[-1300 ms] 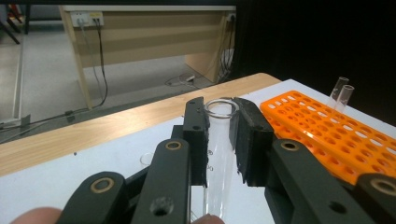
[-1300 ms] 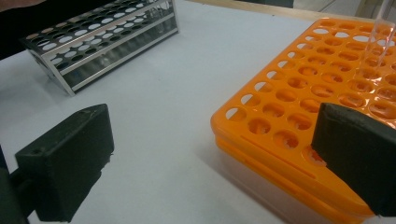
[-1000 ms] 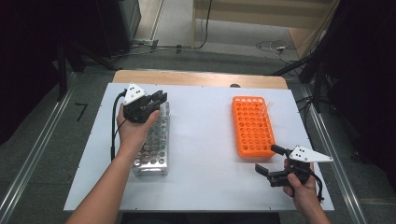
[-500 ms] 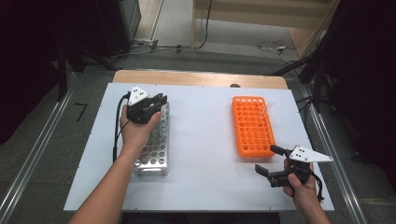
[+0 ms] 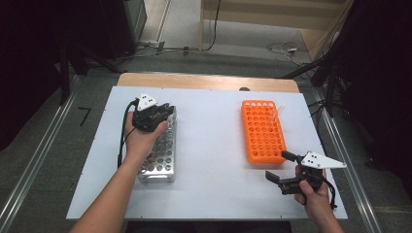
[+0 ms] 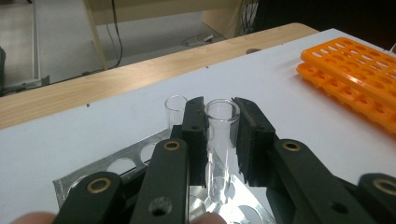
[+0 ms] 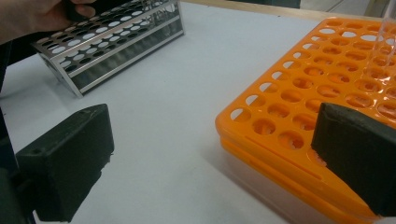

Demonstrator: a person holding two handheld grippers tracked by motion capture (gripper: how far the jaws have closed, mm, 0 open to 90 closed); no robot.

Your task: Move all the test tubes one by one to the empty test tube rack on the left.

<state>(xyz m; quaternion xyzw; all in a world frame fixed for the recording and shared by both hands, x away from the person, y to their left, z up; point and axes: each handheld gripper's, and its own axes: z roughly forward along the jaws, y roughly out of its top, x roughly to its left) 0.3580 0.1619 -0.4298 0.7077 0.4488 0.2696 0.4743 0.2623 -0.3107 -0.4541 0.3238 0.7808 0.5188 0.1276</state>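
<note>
The left gripper [image 6: 220, 135] clamps a glass tube [image 6: 221, 140] upright over the metal rack [image 5: 158, 150]; a second tube [image 6: 174, 109] stands just behind. The right gripper [image 5: 281, 167] gapes empty beside the orange rack [image 5: 262, 131].

White table [image 5: 214, 141] with wood edge [image 5: 209, 81], grey floor [image 5: 48, 160], cables [image 5: 286, 48], dark surroundings.
</note>
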